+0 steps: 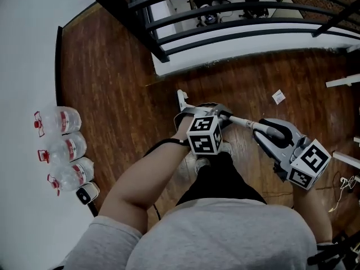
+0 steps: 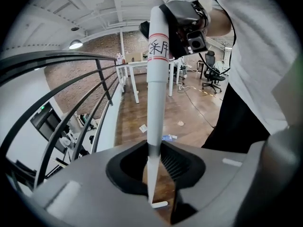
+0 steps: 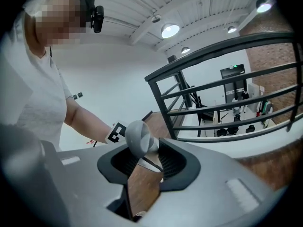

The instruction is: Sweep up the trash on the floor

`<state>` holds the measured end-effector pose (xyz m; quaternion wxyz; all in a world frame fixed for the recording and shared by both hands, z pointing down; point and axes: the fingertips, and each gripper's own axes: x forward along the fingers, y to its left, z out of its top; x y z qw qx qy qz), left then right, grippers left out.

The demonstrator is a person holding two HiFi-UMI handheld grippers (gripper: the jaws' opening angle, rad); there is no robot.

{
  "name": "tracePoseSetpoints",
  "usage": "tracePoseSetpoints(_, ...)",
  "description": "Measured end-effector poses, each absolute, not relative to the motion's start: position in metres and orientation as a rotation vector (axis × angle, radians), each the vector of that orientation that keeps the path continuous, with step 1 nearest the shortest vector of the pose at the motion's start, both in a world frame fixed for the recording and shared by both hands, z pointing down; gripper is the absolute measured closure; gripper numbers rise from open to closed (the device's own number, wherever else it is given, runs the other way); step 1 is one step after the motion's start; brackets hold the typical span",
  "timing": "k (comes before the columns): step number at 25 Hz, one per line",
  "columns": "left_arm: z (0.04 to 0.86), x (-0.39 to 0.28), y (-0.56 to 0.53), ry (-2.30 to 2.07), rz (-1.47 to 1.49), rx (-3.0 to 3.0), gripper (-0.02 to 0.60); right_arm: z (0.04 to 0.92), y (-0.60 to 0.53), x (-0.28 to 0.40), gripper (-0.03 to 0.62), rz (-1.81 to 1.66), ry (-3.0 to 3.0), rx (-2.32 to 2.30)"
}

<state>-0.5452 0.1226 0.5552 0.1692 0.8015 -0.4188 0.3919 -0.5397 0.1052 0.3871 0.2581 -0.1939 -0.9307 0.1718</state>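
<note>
Left tongs (image 2: 154,174) clenched on long white broom handle (image 2: 155,103), right tongs (image 3: 142,157) clenched on its rounded grey end cap (image 3: 136,137), white paper scrap (image 1: 278,97) on brown wooden floor (image 1: 112,83).

From overhead we look steeply down on the left hand-held gripper (image 1: 209,112) and the right hand-held gripper (image 1: 271,131), the wooden floor (image 1: 112,83) well below them. Riding close behind the left hand-held gripper's jaws, we face up along the handle (image 2: 156,79) toward the right one. Close behind the right one's jaws, we face back toward the forearm (image 3: 90,122) behind the left one. All three views share the handle and the black railing (image 1: 225,9).
</note>
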Motion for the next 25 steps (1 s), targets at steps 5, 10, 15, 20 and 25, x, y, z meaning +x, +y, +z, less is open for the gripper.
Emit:
tracePoseSetpoints(5, 0.545, -0.501, 0.075, -1.117, 1.106, 2.388, 0.506, 0.374, 0.062, -0.5, 0.474, 0.476, -2.56, -0.378)
tracePoseSetpoints(10, 0.527, -0.444, 0.025, -1.044, 1.075, 2.501, 0.506, 0.353, 0.021, -0.449, 0.473, 0.459, -2.59, -0.208)
tracePoseSetpoints(15, 0.516, -0.383, -0.012, -0.957, 1.046, 2.613, 0.506, 0.341, -0.01, -0.394, 0.473, 0.446, -2.6, -0.04)
tracePoseSetpoints(20, 0.512, -0.32, -0.034, -0.838, 1.024, 2.71, 0.506, 0.337, -0.032, -0.334, 0.476, 0.47, -2.586, 0.133)
tracePoseSetpoints(25, 0.506, -0.261, -0.051, -0.734, 1.005, 2.782, 0.506, 0.331, -0.05, -0.279, 0.477, 0.489, -2.587, 0.266)
